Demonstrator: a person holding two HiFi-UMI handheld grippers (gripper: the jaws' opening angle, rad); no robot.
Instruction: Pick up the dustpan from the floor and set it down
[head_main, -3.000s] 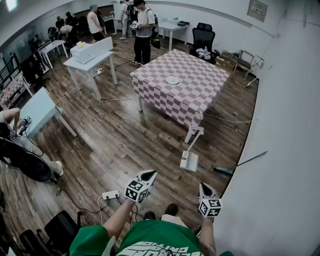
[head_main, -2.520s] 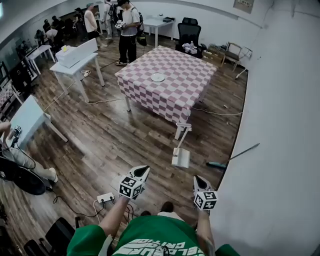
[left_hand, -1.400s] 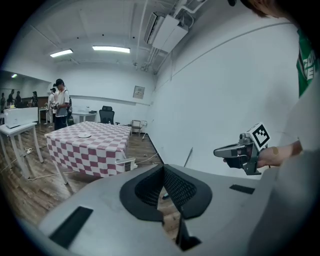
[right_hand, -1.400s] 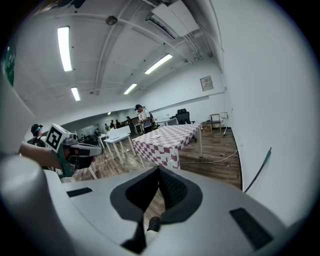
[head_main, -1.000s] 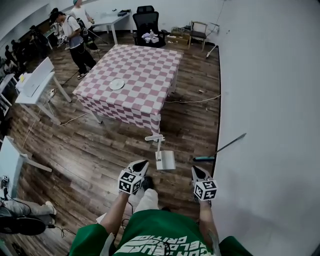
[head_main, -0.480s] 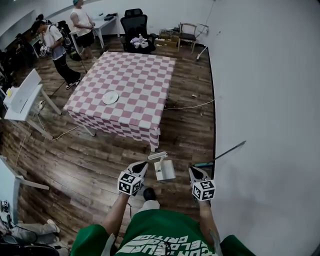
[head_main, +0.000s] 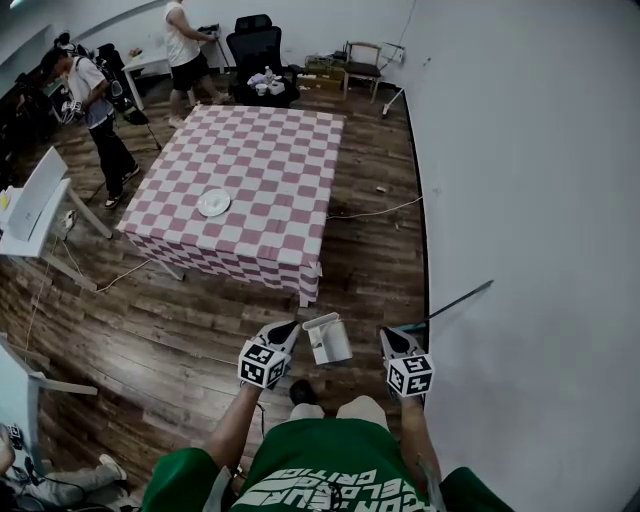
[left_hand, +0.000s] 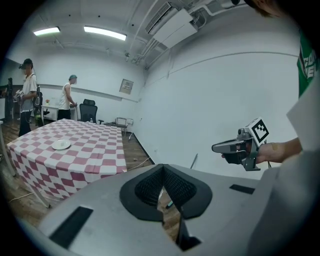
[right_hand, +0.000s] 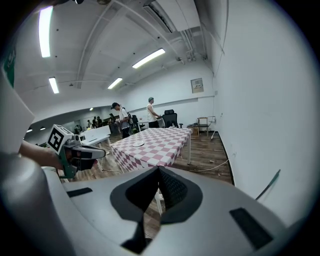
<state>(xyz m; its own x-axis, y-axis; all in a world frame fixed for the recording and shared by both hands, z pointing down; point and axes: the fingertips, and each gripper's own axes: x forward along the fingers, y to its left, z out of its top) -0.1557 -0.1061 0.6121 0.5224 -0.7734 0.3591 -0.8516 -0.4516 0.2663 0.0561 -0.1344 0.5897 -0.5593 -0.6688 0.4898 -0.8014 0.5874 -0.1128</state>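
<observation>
Head view shows the dustpan (head_main: 329, 340) on the wooden floor (head_main: 200, 310), a white pan with its handle standing up, just in front of the person's feet and near the corner of the counter (head_main: 270, 165) with the pink checked cloth. In this view it lies between the left gripper (head_main: 288, 328) and the right gripper (head_main: 392, 336), but both are held in the air above it and neither one touches it, as far as I can judge. So no part of the task is done yet. The pick-up is not begun, and what is left is to bring a gripper down to the handle, close on it, lift the dustpan and set it down. In the left gripper view the fingers (left_hand: 150, 187) are closed together with nothing between them; only a thin strip of floor shows below the place where they meet. In the right gripper view the fingers (right_hand: 172, 190) also look closed on nothing, with floor and something white seen through the narrow slit under them. I think at least one gripper must open before it can take the handle. A long stick with a teal end (head_main: 445, 305) leans at the wall to the right, well apart from the dustpan.
</observation>
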